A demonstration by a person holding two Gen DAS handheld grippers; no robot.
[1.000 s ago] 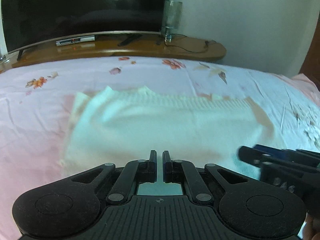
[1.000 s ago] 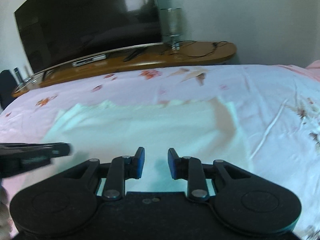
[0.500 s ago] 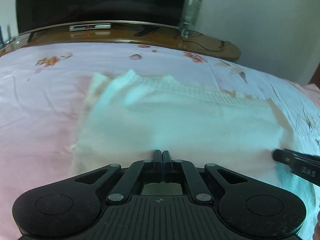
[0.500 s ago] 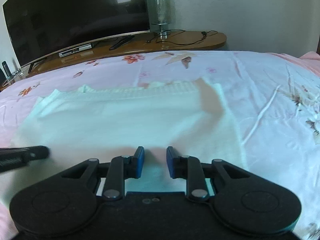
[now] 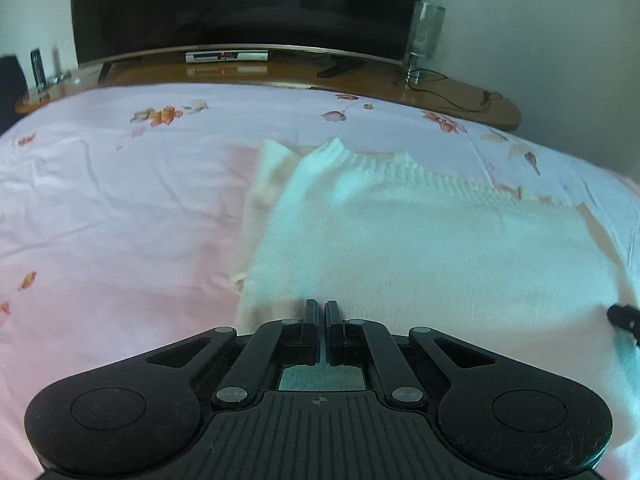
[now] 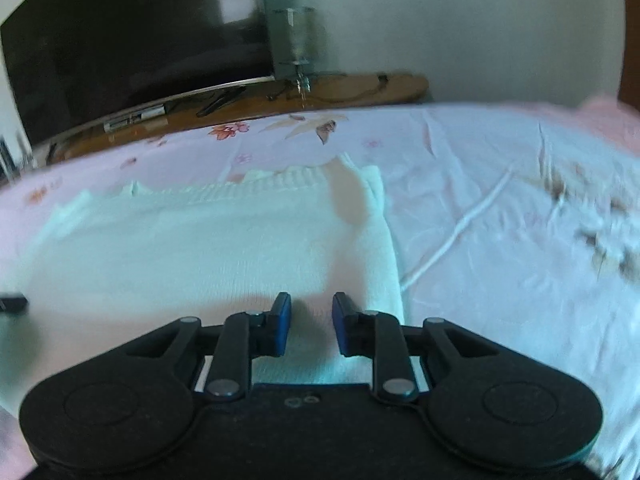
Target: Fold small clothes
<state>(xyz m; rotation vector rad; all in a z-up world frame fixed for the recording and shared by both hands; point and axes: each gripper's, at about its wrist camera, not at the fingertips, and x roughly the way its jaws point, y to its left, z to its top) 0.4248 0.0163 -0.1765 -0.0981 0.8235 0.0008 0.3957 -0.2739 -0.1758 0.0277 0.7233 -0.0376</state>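
A white knitted garment (image 5: 420,240) lies flat on the pink floral bedsheet (image 5: 120,208), its ribbed hem at the far side. It also shows in the right wrist view (image 6: 200,240). My left gripper (image 5: 321,308) is shut, its tips over the garment's near left edge; whether cloth is pinched between them is hidden. My right gripper (image 6: 307,308) is open, its fingers straddling the garment's near right part. The right gripper's tip (image 5: 624,316) shows at the left view's right edge. The left gripper's tip (image 6: 14,302) shows at the right view's left edge.
A wooden TV stand (image 5: 280,76) with a dark television (image 5: 240,4) runs along the bed's far side. A glass lamp (image 5: 424,40), cables and a set-top box (image 5: 226,57) sit on it. A pink pillow (image 6: 608,120) lies at far right.
Both grippers have moved apart along the garment's near edge, left going left and right going right. The left gripper went from slightly parted to shut. The right stayed open.
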